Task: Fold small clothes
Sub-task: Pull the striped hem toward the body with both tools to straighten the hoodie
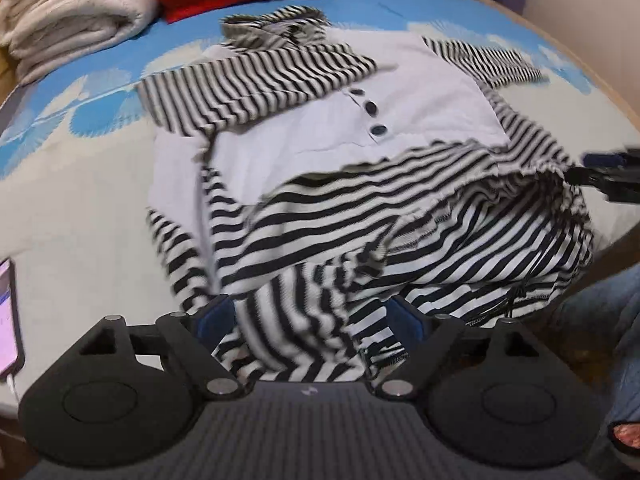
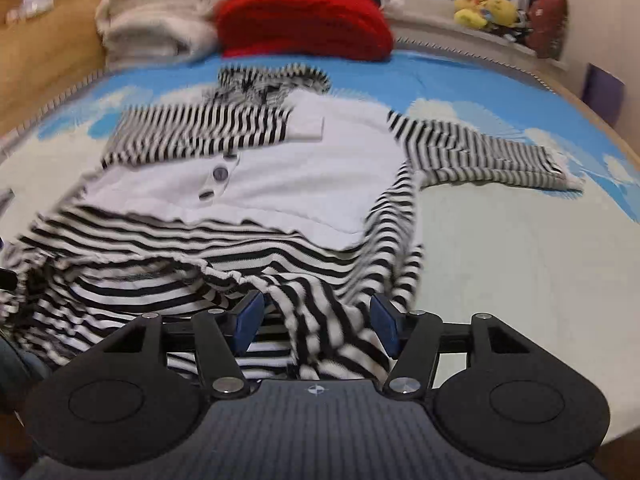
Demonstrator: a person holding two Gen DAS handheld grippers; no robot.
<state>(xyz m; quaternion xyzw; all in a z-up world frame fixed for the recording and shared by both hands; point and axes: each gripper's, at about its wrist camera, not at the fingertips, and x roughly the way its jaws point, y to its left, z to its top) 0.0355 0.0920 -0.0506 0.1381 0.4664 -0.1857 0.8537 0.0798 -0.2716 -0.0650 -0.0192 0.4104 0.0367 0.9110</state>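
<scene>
A small black-and-white striped garment (image 1: 360, 216) with a white front panel (image 1: 400, 96) and dark buttons (image 1: 372, 108) lies on the blue cloud-print bed sheet (image 1: 80, 120). One striped sleeve (image 1: 248, 84) is folded across the chest; the other sleeve (image 2: 480, 152) lies stretched out to the side. My left gripper (image 1: 310, 320) is open at the garment's near hem, with bunched striped cloth lying between its blue pads (image 1: 216, 316). My right gripper (image 2: 316, 326) is open too, striped cloth loose between its pads (image 2: 248, 320). Its dark tip (image 1: 608, 176) shows at the left wrist view's right edge.
Folded cream blankets (image 2: 160, 12) and a red knit (image 2: 304, 20) are stacked at the bed's far end. A lit phone (image 1: 8, 316) lies at the left. A person's jeans leg (image 1: 608, 320) and sandal are near right. Plush toys (image 2: 484, 10) sit on the sill.
</scene>
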